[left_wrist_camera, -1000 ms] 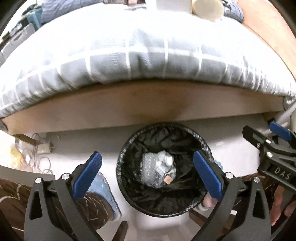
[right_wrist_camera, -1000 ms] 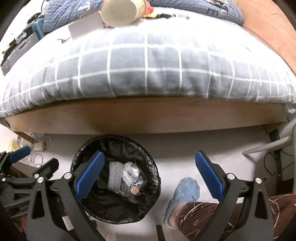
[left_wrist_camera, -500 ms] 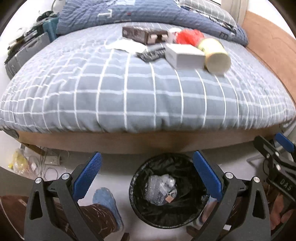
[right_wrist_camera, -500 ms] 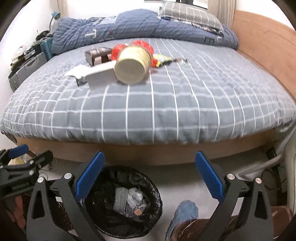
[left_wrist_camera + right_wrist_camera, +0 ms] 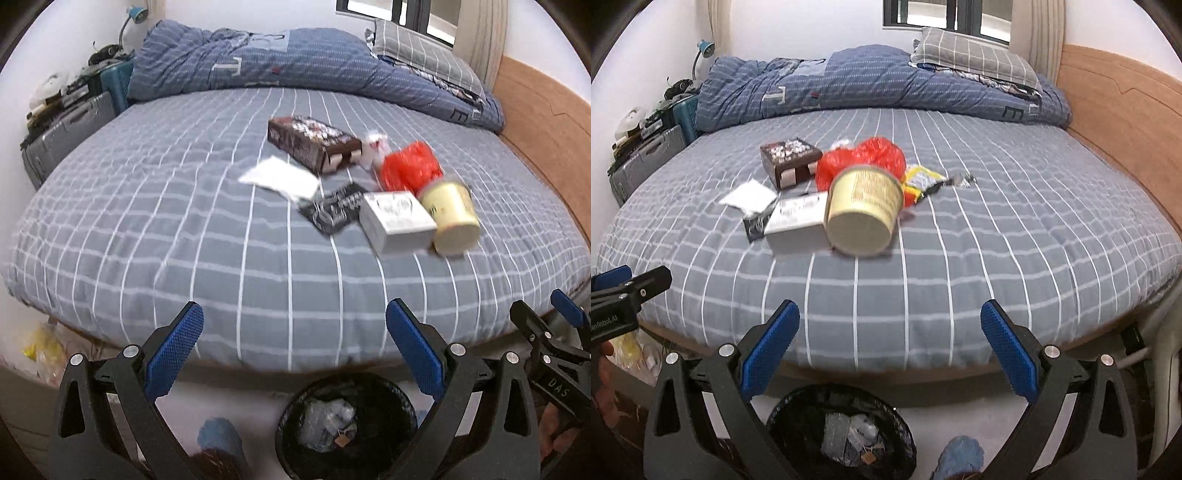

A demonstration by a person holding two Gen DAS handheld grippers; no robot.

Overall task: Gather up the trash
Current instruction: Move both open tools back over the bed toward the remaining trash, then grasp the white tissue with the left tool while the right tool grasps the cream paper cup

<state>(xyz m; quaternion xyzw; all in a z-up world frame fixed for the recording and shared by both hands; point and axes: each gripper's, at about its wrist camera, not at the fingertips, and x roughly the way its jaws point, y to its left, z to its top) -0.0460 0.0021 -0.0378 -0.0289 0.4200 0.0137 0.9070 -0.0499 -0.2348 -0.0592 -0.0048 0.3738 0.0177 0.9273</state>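
Trash lies in a cluster on the grey checked bed [image 5: 166, 236]: a brown box [image 5: 312, 144], a white paper [image 5: 280, 179], a black wrapper [image 5: 334, 208], a white box [image 5: 397, 221], a cream paper cup [image 5: 452, 218] on its side, a red plastic bag [image 5: 410, 168]. The right wrist view shows the cream cup [image 5: 864, 210], red bag [image 5: 864, 158] and a yellow wrapper [image 5: 921, 181]. A black-lined bin [image 5: 347, 424] [image 5: 842, 432] with crumpled plastic stands on the floor below the bed's edge. My left gripper [image 5: 293, 350] and right gripper [image 5: 890, 350] are both open and empty, short of the bed.
A folded blue duvet [image 5: 280, 62] and a grey pillow [image 5: 971, 55] lie at the bed's far end. Suitcases [image 5: 66, 129] stand at the left, a wooden headboard [image 5: 1123, 110] at the right. A blue slipper [image 5: 960, 456] rests on the floor near the bin.
Both grippers have risen and tilted up from over the bin, so the bed top and its trash came into view. Both stayed open and empty.
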